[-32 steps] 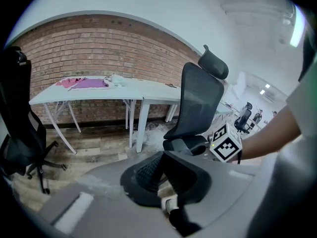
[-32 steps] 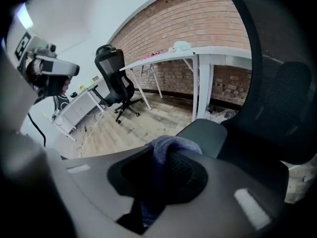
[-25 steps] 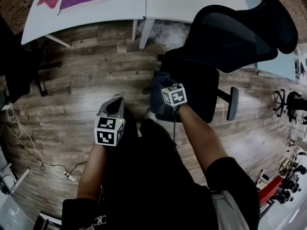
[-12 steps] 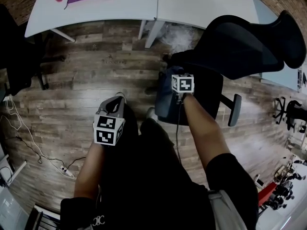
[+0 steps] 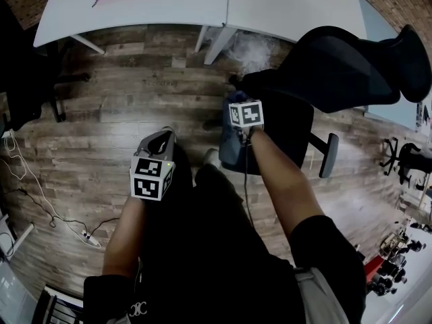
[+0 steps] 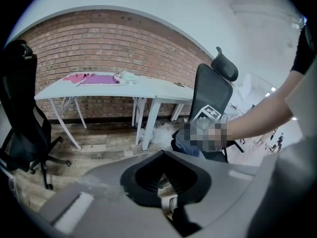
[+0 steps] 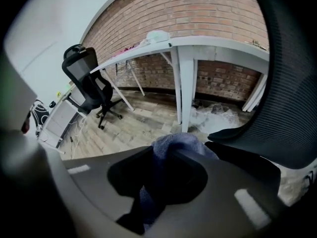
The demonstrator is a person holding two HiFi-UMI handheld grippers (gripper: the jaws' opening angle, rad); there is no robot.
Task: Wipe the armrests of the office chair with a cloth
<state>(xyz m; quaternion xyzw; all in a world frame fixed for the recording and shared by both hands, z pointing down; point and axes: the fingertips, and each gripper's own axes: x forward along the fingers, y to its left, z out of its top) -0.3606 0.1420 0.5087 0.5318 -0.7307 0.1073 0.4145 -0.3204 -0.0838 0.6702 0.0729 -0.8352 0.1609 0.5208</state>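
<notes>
R tool point(image 5: 237, 132) grips cloth point(image 5: 228, 150) at near edge of office chair point(image 5: 337, 66); far armrest point(image 5: 329, 155) sits 3 o'clock, long axis 12–6. L tool point(image 5: 162, 136) jaws together, empty.

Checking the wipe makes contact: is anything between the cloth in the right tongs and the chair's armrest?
Nothing visible. The right tongs grip the blue cloth, which lies directly against the near side of the office chair. The far armrest is bare too.

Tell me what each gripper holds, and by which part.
Right gripper: the blue cloth, jaws shut on a bunched fold. Left gripper: nothing, jaws together.
</notes>
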